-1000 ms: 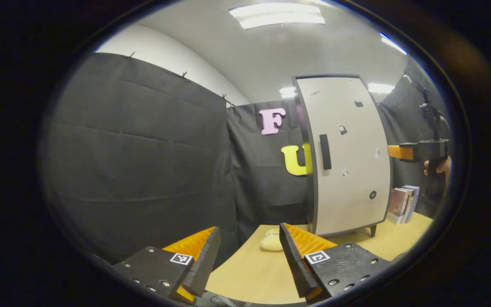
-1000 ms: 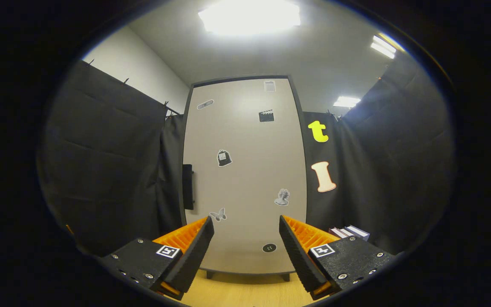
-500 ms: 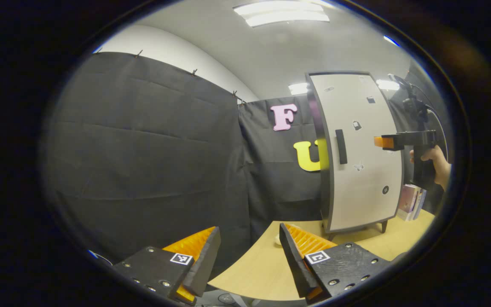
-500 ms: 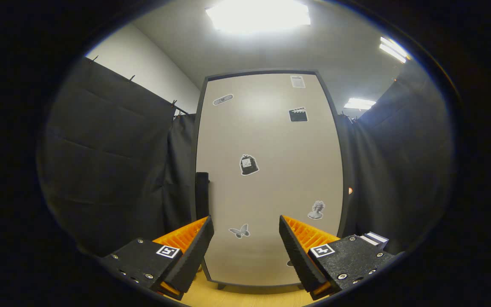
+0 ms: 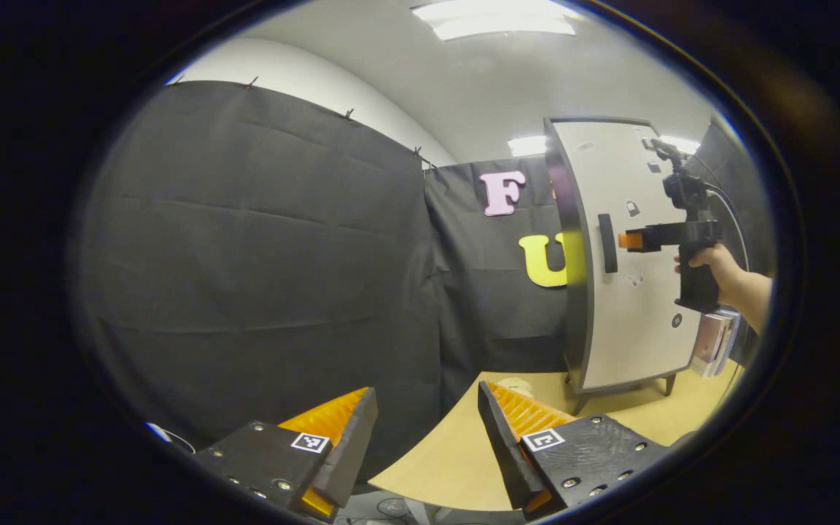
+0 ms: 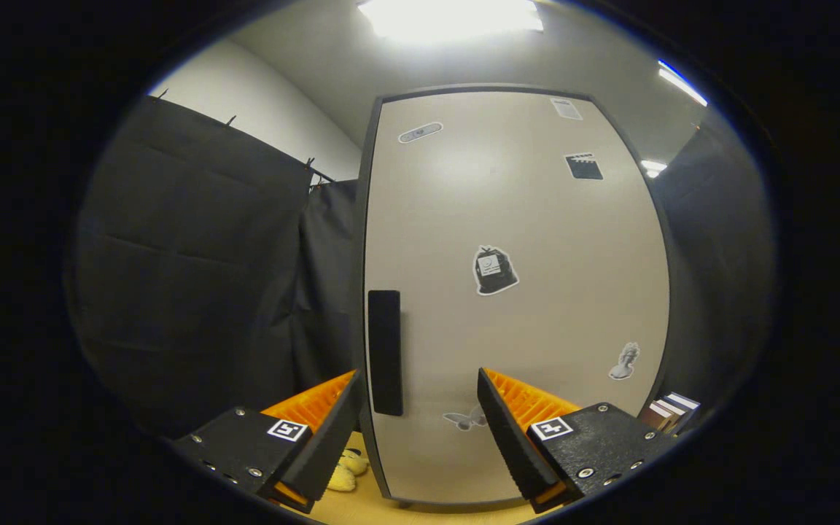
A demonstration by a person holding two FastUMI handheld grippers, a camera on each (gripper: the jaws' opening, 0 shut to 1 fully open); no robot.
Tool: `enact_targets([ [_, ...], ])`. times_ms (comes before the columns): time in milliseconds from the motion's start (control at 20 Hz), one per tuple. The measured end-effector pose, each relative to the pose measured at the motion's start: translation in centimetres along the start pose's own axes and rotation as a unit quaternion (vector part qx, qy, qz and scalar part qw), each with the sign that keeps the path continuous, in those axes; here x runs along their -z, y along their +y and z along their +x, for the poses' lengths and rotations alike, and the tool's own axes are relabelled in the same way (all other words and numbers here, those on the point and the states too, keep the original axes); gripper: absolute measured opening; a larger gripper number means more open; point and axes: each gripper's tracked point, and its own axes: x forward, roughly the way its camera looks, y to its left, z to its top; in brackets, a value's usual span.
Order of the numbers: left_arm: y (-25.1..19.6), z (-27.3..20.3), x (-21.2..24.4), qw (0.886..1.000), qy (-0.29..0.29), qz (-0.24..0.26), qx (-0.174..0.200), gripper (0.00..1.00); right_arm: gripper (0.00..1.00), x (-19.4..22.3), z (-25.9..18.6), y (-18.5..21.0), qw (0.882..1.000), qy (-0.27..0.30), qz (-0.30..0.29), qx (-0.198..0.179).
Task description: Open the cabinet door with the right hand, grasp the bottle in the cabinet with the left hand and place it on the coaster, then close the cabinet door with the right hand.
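in the left gripper view the left gripper hangs low over the near edge of the wooden table, its two fingers spread wide apart with nothing between them. past its right finger a small pale object lies on the table near the cabinet's foot, too blurred to name. farther back the tall cabinet stands on short legs toward the table's far right corner, its pale door shut and flush, a dark vertical handle near the door's left edge. the right gripper is held level in front of the door by a hand, its tip just beside the handle; from this side i cannot tell whether it touches. a few books stand upright just right of the cabinet

in the right gripper view the right gripper faces the door closely, fingers wide apart and gripping nothing. the handle rises just inside the left finger, its lower end between the two fingers. small stickers dot the door. a yellow soft thing lies on the table by the cabinet's left foot. the bottle is hidden behind the closed door
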Motion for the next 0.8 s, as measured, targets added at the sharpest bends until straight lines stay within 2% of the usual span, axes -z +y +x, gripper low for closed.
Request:
enact_targets([
  [200,0.7,1.1,1.7,1.0,0.01,-0.008,-0.009,0.8,0.91,-0.6,2.9,1.3,1.0,-0.007,-0.003,0.004],
  [400,0.5,1.7,2.7,1.0,0.016,-0.016,-0.008,0.8,0.81,1.0,5.7,2.0,0.999,0.032,-0.016,0.01],
  [450,0.4,1.8,3.1,1.0,0.018,-0.018,-0.007,0.8,0.75,1.3,6.2,1.9,0.999,0.037,-0.018,0.016],
  [500,0.3,2.0,3.3,1.0,0.02,-0.018,-0.006,0.86,0.71,1.5,6.5,1.6,0.999,0.042,-0.019,0.025],
  [550,0.1,2.1,3.5,1.0,0.021,-0.017,-0.005,0.86,0.58,1.7,6.9,2.1,0.999,0.047,-0.008,0.017],
  [600,0.1,2.2,3.5,1.0,0.021,-0.015,-0.006,0.86,0.5,2.0,6.9,2.3,0.998,0.054,0.003,0.018],
  [650,-0.4,2.5,3.5,1.0,0.02,-0.014,-0.005,0.86,0.36,1.8,6.6,2.3,0.998,0.055,0.011,0.022],
  [800,-0.6,2.4,3.5,1.0,0.017,-0.017,-0.001,0.86,0.25,2.0,6.6,2.2,0.997,0.076,0.01,0.024],
])
